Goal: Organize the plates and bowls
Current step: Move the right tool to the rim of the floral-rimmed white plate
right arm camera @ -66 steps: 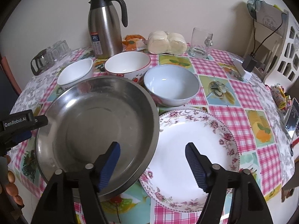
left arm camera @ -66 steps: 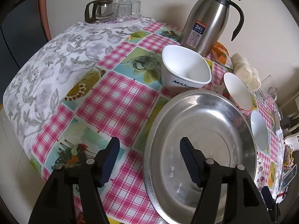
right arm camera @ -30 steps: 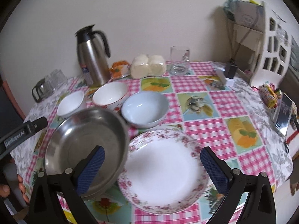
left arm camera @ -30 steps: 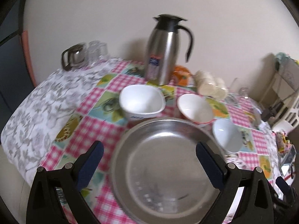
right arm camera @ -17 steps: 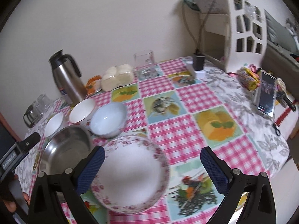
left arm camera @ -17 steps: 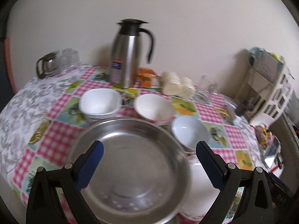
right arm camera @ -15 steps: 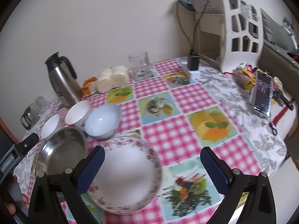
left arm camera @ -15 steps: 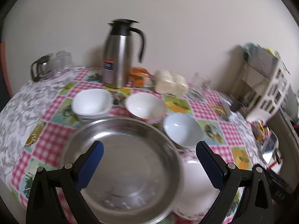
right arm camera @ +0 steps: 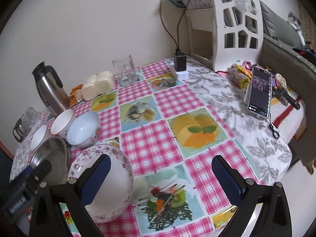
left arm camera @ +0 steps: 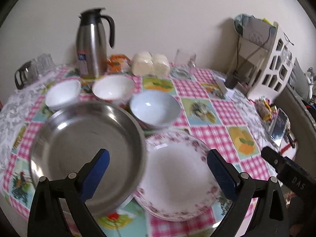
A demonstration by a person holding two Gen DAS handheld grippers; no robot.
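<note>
Above the near edge of the table, the left gripper (left arm camera: 158, 169) has its two blue-padded fingers spread wide apart and holds nothing. The right gripper (right arm camera: 161, 174) is also wide apart and empty.

Under the left gripper lies the large round stainless steel pan (left arm camera: 86, 148), and the white dinner plate with pink flower rim (left arm camera: 177, 179) sits just right of the pan; the pan's edge seems to overlap the plate's left side.

Behind the pan stand three bowls in a row: a small white bowl (left arm camera: 63, 94) at the left, a white bowl with red pattern (left arm camera: 112, 88) in the middle, and a pale blue bowl (left arm camera: 155, 107) at the right, just behind the plate.

Farther behind the pan, a tall steel thermos jug with black handle (left arm camera: 92, 43) stands near the wall, on the pink checked tablecloth (right arm camera: 154, 144).
</note>
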